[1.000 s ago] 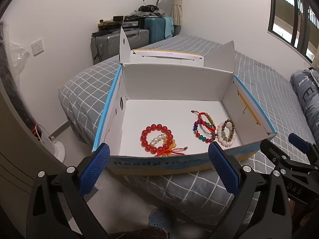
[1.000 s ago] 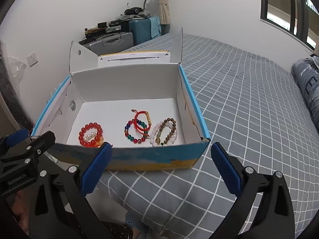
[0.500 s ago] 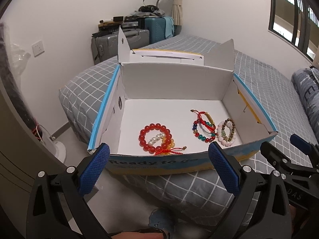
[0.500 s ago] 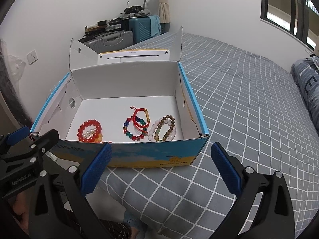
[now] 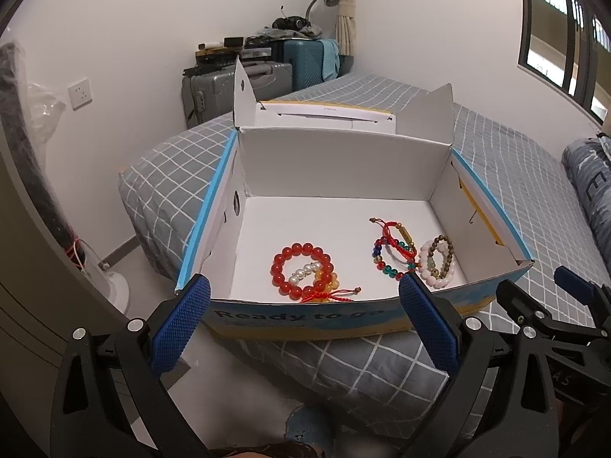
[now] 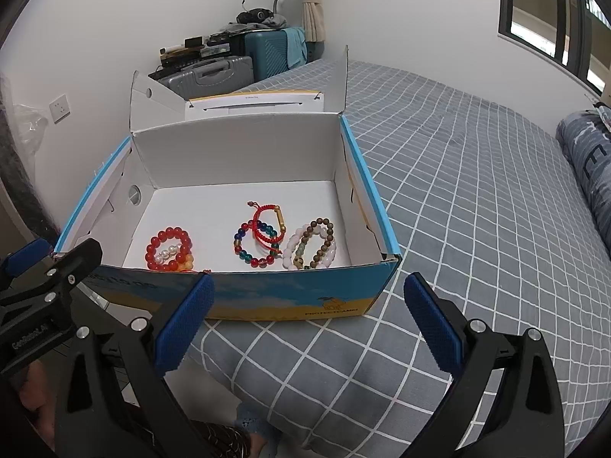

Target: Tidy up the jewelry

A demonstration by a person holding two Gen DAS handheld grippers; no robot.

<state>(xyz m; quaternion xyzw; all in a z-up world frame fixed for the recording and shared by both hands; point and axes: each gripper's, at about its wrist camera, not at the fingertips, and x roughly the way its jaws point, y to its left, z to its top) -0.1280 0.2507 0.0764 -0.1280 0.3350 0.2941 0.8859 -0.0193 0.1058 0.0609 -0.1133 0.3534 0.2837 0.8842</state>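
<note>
Grey checked bed (image 6: 477, 198) carries open box (image 5: 343, 160). Bracelets inside in three clusters: red (image 5: 301, 269) at 7 o'clock, multicolour (image 5: 393, 248) centre, pale (image 5: 437, 261) at 4. Left tongs (image 5: 303, 322), right tongs (image 6: 309, 320) splayed, empty, short of box. Fits sorting pending or finished; next move unsettled.

A bed (image 6: 477, 198) covered by a grey, white-checked sheet is seen; an open cardboard box (image 5: 343, 175) is set at its near corner; a rolled, dark patterned quilt (image 6: 588, 168) is laid along the far right edge.
</note>
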